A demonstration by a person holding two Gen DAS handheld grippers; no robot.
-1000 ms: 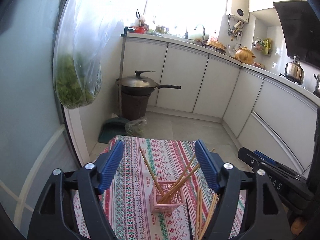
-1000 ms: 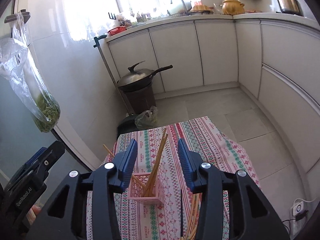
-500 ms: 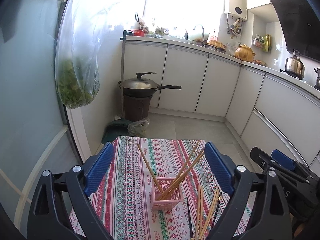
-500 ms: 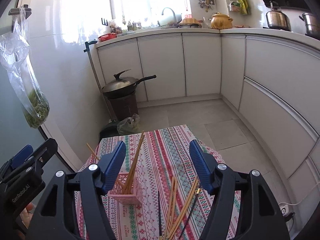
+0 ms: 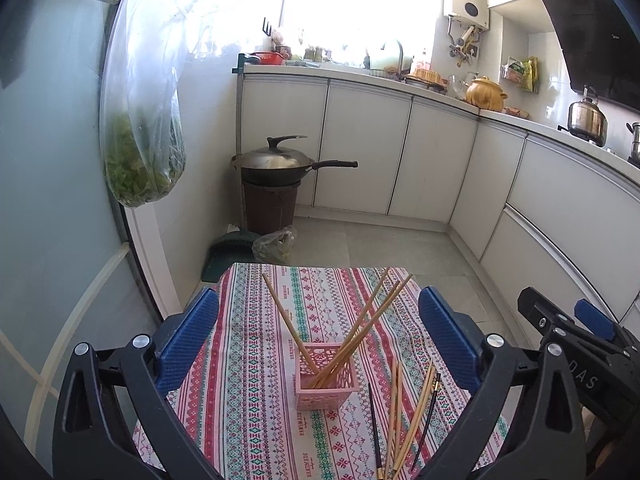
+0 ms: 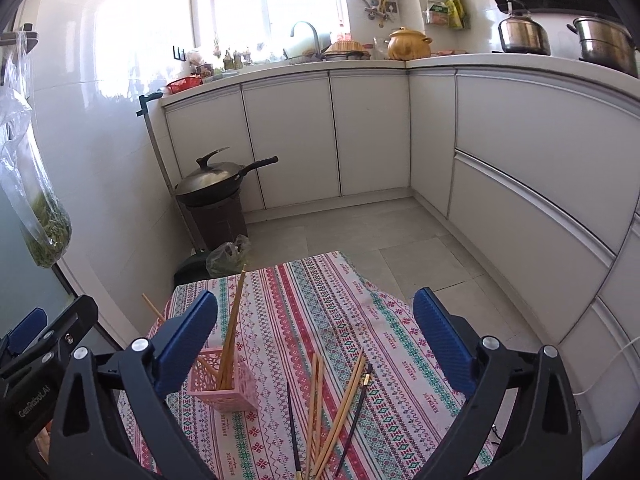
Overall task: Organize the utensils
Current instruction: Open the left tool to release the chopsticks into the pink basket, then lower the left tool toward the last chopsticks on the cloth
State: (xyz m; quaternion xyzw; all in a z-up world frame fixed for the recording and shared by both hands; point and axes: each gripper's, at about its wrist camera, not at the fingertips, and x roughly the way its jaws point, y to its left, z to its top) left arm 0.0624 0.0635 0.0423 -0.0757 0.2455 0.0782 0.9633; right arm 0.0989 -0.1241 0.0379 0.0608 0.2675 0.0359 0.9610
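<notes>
Where one basket (image 5: 326, 376) stands, four chopsticks (image 5: 362, 328) lean.

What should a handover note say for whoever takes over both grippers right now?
Left gripper: jaws have just been opening, now wide, nothing between them.
Right gripper: likewise just opened, empty.
Pink basket stands on the striped tablecloth.
Done: several wooden chopsticks lean inside the basket.
Left: loose chopsticks, wooden and dark, lie on the cloth to the basket's right; move them into it.
</notes>
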